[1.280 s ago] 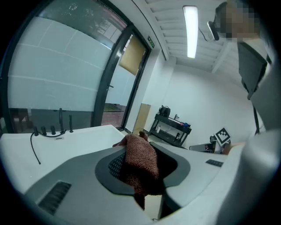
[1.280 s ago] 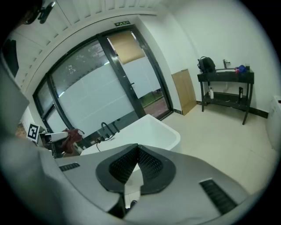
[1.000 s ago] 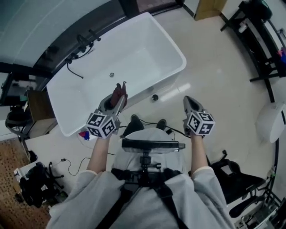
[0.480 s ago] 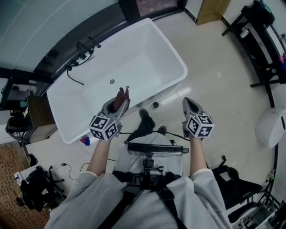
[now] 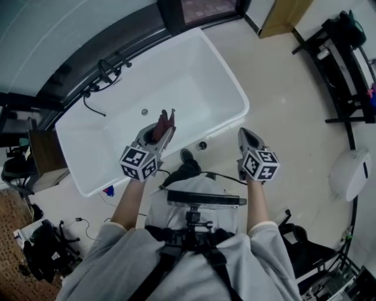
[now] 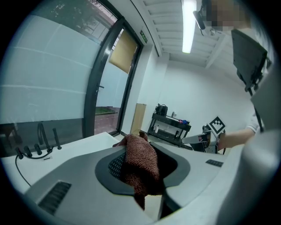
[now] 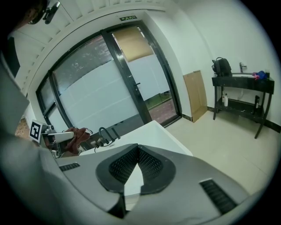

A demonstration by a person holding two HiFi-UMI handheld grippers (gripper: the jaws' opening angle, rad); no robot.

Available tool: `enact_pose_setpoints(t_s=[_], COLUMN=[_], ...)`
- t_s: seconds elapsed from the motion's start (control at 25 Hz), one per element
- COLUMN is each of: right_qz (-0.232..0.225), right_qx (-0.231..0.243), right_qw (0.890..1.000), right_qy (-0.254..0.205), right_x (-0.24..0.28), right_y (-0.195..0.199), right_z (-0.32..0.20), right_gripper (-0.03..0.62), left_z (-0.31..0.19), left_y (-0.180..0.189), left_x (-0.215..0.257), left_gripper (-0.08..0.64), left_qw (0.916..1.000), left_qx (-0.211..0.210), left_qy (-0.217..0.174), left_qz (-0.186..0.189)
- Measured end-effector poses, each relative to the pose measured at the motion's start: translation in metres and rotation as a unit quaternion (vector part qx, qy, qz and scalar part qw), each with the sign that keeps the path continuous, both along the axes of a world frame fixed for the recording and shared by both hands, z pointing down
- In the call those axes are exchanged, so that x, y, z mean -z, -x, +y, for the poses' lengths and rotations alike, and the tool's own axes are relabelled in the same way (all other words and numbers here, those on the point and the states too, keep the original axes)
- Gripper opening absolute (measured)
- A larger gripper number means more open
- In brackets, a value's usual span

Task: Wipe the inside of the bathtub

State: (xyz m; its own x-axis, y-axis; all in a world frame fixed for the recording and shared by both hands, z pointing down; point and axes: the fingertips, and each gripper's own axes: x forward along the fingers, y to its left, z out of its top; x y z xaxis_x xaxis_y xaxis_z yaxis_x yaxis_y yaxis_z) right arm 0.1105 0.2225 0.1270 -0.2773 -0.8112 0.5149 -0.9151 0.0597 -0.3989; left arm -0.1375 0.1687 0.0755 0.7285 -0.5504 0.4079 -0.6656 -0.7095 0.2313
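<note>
A white freestanding bathtub [image 5: 229,88] lies ahead of me, with a round drain [image 5: 144,111] in its floor and a black faucet set [image 5: 104,69] at its far rim. My left gripper [image 5: 166,125] hovers over the tub's near rim, shut on a reddish-brown cloth [image 5: 161,125] that shows bunched between its jaws [image 6: 139,165]. My right gripper [image 5: 243,136] hangs over the floor to the right of the tub, its jaws shut with nothing between them [image 7: 138,150]. From the right gripper view the cloth [image 7: 77,135] and the tub [image 7: 149,132] sit at left.
A black metal shelf rack [image 5: 346,64] stands at the far right, a wooden panel [image 5: 282,16] leans by the glass door [image 7: 140,74]. A white round object [image 5: 351,171] sits at right. Cables and dark gear [image 5: 44,250] lie on the floor at left. A small round item [image 5: 202,144] lies by the tub's base.
I have stepped closer to the tub. My left gripper with the cloth has moved forward over the near rim. The right gripper has kept its place beside it.
</note>
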Motion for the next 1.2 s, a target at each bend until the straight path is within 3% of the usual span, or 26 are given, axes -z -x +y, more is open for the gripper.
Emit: enact_pose_setpoints(t_s=[0.4, 0.6, 0.84, 1.2], right_qz=[0.02, 0.033, 0.041, 0.02], right_qx=[0.03, 0.05, 0.074, 0.125], right_qw=[0.999, 0.998, 0.996, 0.99], right_qy=[0.014, 0.022, 0.036, 0.062], right_x=[-0.01, -0.012, -0.034, -0.097], right_y=[0.037, 0.061, 0.052, 0.036], right_z=[-0.062, -0.093, -0.119, -0.165], right_gripper=[0.009, 0.009, 0.009, 0.009], left_z=[-0.059, -0.077, -0.094, -0.136], left_y=[0.007, 0.013, -0.007, -0.065], left_x=[-0.013, -0.026, -0.042, -0.094], left_gripper=[0.109, 0.109, 0.108, 0.109], left_qw=[0.9995, 0.9997, 0.9997, 0.9997], left_qx=[-0.016, -0.012, 0.004, 0.003], left_qy=[-0.028, -0.019, -0.017, -0.013], left_qz=[-0.007, 0.001, -0.016, -0.021])
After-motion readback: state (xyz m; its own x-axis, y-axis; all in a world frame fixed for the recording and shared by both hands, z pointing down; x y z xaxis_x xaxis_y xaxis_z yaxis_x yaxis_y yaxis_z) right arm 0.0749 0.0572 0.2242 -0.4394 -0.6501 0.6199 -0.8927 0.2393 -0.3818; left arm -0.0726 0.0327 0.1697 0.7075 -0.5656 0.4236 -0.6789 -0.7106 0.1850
